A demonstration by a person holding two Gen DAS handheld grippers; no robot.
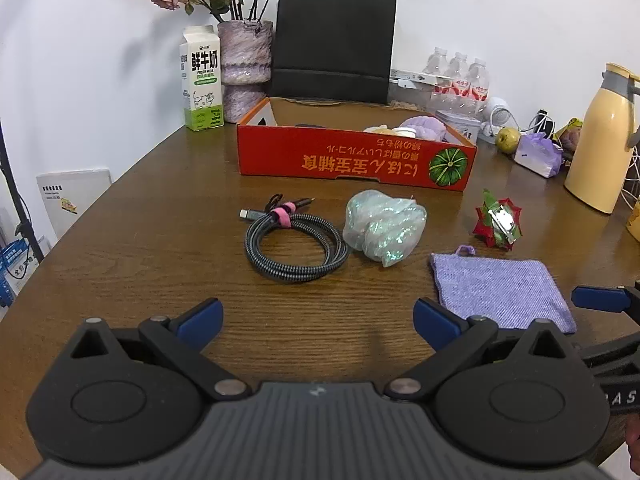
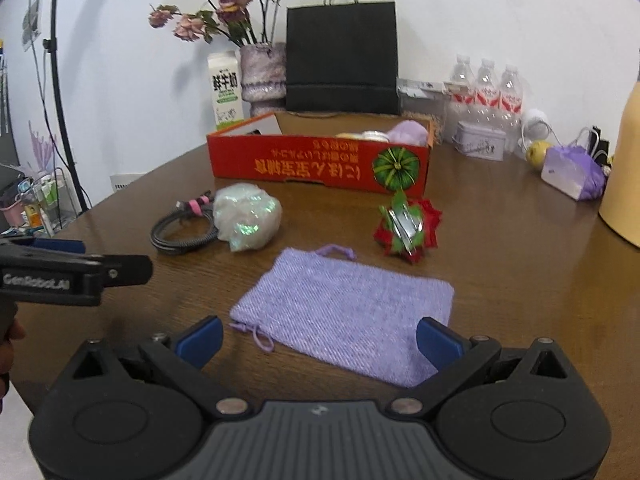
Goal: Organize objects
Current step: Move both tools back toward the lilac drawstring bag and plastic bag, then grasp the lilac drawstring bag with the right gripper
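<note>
A red cardboard box (image 1: 352, 160) (image 2: 316, 166) stands at the back of the wooden table with soft items inside. In front of it lie a coiled grey cable (image 1: 294, 240) (image 2: 180, 232), an iridescent plastic bundle (image 1: 384, 224) (image 2: 246, 216), a red and green ornament (image 1: 498, 222) (image 2: 408, 226) and a flat purple pouch (image 1: 500, 290) (image 2: 344, 312). My left gripper (image 1: 318, 320) is open and empty, short of the cable. My right gripper (image 2: 320, 340) is open and empty, with the pouch's near edge between its fingers.
A milk carton (image 1: 202, 80), a vase of dried flowers (image 1: 244, 56) and a black paper bag (image 1: 332, 44) stand behind the box. Water bottles (image 1: 460, 76), a green fruit (image 1: 507, 140), a purple bag (image 1: 538, 154) and a yellow thermos (image 1: 600, 140) crowd the right side.
</note>
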